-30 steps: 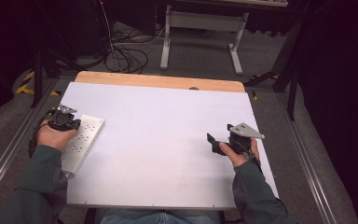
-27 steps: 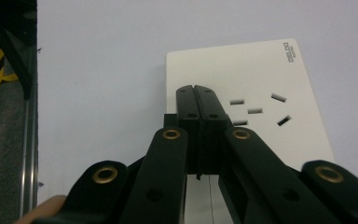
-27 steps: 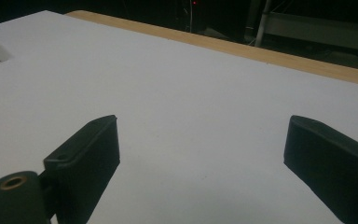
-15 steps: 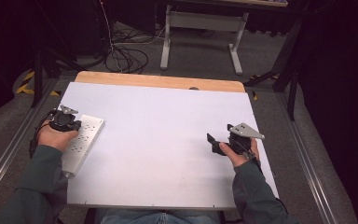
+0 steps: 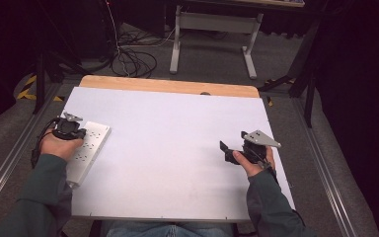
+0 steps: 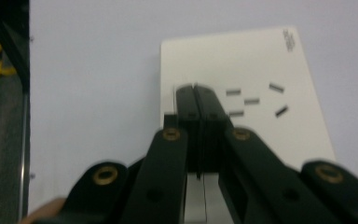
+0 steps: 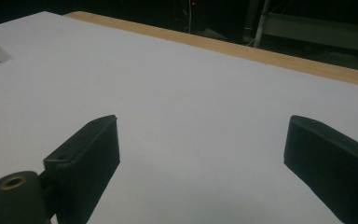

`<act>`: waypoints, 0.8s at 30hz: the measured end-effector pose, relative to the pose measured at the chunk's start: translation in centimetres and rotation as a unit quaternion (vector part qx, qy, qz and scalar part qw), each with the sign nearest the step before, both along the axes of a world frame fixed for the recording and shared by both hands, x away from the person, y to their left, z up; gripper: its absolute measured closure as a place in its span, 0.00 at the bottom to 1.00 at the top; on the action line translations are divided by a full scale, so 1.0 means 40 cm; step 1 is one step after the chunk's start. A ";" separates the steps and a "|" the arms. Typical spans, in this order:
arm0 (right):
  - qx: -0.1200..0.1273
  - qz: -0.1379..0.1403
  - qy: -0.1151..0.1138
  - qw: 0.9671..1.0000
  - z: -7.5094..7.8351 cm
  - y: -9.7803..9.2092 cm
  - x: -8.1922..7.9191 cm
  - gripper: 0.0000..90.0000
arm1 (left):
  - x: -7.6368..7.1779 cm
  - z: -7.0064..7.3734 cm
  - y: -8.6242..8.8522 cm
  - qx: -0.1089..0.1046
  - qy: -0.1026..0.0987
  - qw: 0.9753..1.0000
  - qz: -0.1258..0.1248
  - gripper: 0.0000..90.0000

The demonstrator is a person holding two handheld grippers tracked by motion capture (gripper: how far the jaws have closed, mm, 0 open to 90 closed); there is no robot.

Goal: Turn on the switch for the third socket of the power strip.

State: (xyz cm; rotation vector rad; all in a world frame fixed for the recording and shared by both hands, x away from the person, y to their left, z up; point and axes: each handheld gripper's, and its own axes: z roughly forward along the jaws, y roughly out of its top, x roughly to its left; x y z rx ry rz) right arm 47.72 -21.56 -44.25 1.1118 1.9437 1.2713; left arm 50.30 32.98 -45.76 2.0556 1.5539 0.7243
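Power strip (image 5: 88, 148) lies at the frame's left under your left gripper (image 6: 196, 93), jaws pressed together, nothing lifted; right gripper (image 7: 200, 154) gapes empty.

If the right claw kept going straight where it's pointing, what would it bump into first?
Probably nothing soon. The right claw is open, with bare white table ahead of it. Farther along that line is the table's wooden edge, though depth is hard to judge.

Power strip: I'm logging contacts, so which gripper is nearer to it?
Left. The left gripper sits over the white power strip at the table's left edge, jaws shut above its sockets. The right gripper is open, far across the table.
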 end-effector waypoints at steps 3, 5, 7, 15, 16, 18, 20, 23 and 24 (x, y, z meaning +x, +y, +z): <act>-0.001 0.000 0.000 1.000 0.000 0.000 0.000 0.12 | -0.001 0.000 -0.002 0.006 -0.002 1.000 0.000 1.00; 0.000 0.000 -0.001 1.000 0.000 0.001 -0.001 0.12 | -0.001 0.000 -0.002 0.007 -0.002 1.000 -0.001 1.00; -0.001 0.002 -0.001 1.000 0.000 0.002 0.000 0.12 | -0.002 -0.001 -0.001 0.006 -0.003 1.000 -0.002 1.00; -0.004 0.003 -0.001 1.000 0.000 0.003 0.001 0.12 | -0.004 -0.004 -0.002 0.009 -0.010 1.000 0.000 1.00; -0.004 0.003 -0.002 1.000 0.000 0.002 0.001 0.12 | -0.005 -0.004 -0.002 0.009 -0.011 1.000 0.002 1.00; -0.002 0.003 -0.002 1.000 0.000 0.002 0.001 0.12 | -0.007 -0.003 0.001 0.011 -0.016 1.000 0.008 1.00; -0.002 0.001 -0.001 1.000 0.001 0.002 0.001 0.12 | -0.011 0.004 0.007 0.003 -0.027 0.999 0.016 1.00; -0.002 0.003 -0.002 1.000 0.002 0.005 0.002 0.12 | -0.021 0.014 0.013 -0.008 -0.044 0.999 0.022 1.00; -0.003 0.003 -0.002 1.000 0.002 0.007 0.003 0.12 | -0.025 0.017 0.015 -0.012 -0.049 0.998 0.023 1.00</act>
